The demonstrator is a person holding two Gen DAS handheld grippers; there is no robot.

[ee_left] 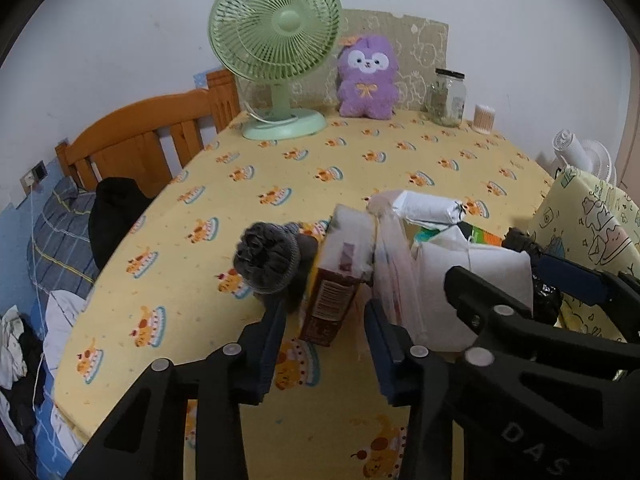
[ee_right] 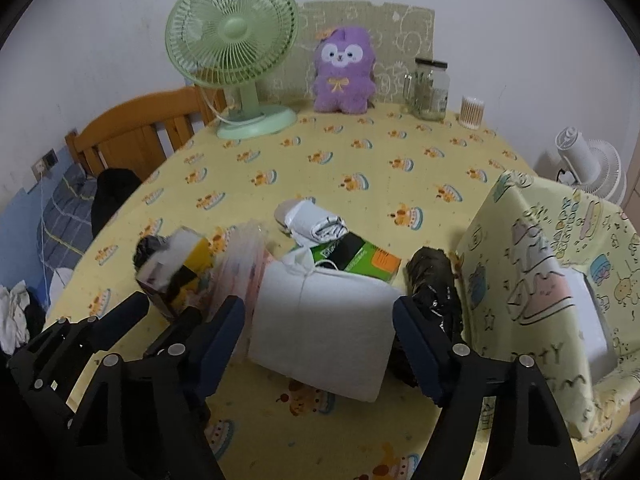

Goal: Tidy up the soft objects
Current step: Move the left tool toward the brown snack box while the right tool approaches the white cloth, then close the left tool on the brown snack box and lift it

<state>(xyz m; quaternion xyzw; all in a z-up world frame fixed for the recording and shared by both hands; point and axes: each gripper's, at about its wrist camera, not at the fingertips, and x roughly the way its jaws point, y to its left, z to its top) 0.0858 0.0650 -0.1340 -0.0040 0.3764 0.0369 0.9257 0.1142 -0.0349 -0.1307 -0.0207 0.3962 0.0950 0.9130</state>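
A brown, orange and white carton (ee_left: 332, 280) stands tilted on the yellow tablecloth (ee_left: 256, 184). My left gripper (ee_left: 324, 312) straddles its lower end, with narrow gaps at both pads. A grey knitted roll (ee_left: 266, 260) leans against the carton's left side. A white padded pack (ee_right: 324, 320) lies between the fingers of my right gripper (ee_right: 318, 304), which stands wide with the pads close to the pack's sides. A thin plastic bag (ee_right: 244, 264) sits between carton and pack. Behind them lie a rolled white cloth (ee_right: 316, 222) and a green and orange box (ee_right: 360, 258); a black bag roll (ee_right: 434, 280) lies to the right.
A cloth-covered bin (ee_right: 540, 280) stands at the right edge. Along the back wall are a green fan (ee_right: 236, 60), a purple plush toy (ee_right: 342, 72), a glass jar (ee_right: 430, 88) and a cotton swab tub (ee_right: 472, 112). A wooden headboard (ee_left: 140, 140) and bedding lie left.
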